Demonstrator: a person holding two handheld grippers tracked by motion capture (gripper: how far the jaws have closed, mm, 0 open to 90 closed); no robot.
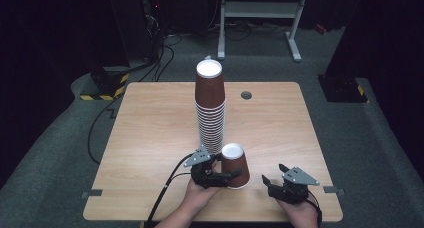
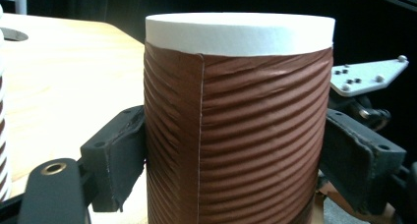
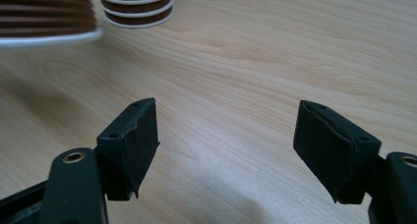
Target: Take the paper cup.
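- Worktop (image 1: 150, 138) of pale wood, seen from above, with a tall stack of inverted brown paper cups (image 1: 210, 108) standing near its middle.
- 1 single brown cup (image 1: 235, 165), upside down with its white base on top, stands at the front of the worktop just beside the foot of the stack.
- Left hand-held gripper (image 1: 220, 177) is clamped on this cup; in the left gripper view its 2 black pads press the ribbed wall of the cup (image 2: 236, 135) from either side.
- Right hand-held gripper (image 1: 272, 180) rests to the right of the cup, apart from it, jaws spread and empty over bare wood (image 3: 226, 111).
- Step in hand, as I judge it: moving 1 cup to or from the stack; which of the 2 I cannot tell.
- Next move likely calls for a steady vertical lift or release, keeping the cup clear of the stack so it does not topple.
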